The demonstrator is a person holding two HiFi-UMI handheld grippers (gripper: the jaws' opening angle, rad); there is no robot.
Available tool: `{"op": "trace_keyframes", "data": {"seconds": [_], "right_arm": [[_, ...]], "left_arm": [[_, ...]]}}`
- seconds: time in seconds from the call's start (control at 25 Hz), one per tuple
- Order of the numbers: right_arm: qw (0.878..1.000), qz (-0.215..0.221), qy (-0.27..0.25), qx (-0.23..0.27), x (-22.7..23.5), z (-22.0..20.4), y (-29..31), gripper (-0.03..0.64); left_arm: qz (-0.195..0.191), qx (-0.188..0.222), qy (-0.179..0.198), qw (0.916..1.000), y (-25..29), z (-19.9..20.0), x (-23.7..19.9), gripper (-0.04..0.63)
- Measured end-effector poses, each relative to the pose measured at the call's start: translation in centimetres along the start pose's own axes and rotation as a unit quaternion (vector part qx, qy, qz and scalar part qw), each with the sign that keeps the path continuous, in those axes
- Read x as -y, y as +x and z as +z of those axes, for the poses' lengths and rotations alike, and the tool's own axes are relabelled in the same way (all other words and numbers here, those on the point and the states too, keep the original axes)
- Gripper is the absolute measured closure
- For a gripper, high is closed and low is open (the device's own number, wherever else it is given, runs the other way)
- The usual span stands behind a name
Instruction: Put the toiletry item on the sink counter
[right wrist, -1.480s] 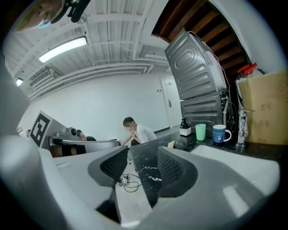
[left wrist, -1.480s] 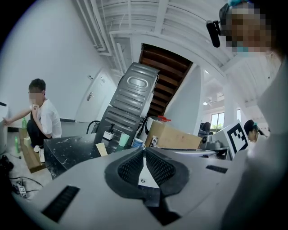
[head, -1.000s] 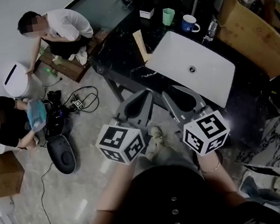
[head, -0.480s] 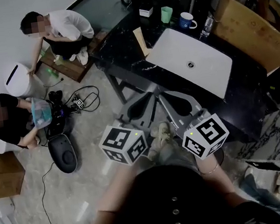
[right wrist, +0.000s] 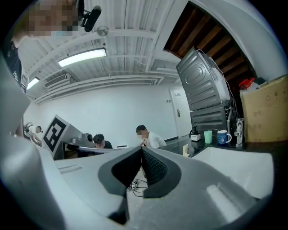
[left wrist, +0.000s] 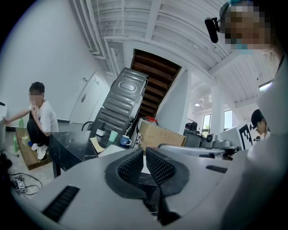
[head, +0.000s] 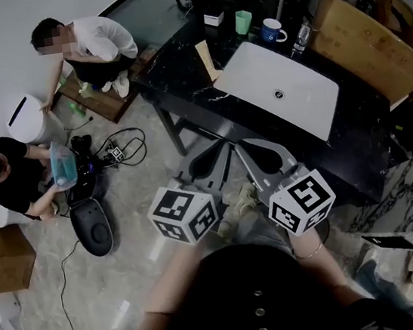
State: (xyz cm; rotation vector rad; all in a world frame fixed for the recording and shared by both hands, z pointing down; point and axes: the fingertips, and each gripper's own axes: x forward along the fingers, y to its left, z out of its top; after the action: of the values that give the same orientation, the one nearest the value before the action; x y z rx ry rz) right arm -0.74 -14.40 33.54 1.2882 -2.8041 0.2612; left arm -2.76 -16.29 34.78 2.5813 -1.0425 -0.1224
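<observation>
Two grippers were held back from the black marble sink counter (head: 178, 73), which lay farther off than a second earlier. The right gripper (right wrist: 141, 149), whose jaws had stood apart then, was found pressed together on nothing, as was the left gripper (left wrist: 143, 149). No toiletry item was carried: the likeliest one, a small dark pump bottle with a white label (head: 214, 17), stood at the counter's far edge beside a pale green cup (head: 244, 21), so the placing was judged either finished or not yet begun.
</observation>
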Motion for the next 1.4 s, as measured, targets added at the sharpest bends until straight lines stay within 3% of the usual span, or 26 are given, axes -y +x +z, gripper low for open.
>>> {"op": "trace_keyframes", "data": {"seconds": [1.4], "right_arm": [[0.999, 0.012, -0.014, -0.028, 0.1, -1.3, -0.1, 0.614]], "left_arm": [[0.009, -0.012, -0.004, 0.9999, 0.5, -1.2, -0.4, 0.572]]}}
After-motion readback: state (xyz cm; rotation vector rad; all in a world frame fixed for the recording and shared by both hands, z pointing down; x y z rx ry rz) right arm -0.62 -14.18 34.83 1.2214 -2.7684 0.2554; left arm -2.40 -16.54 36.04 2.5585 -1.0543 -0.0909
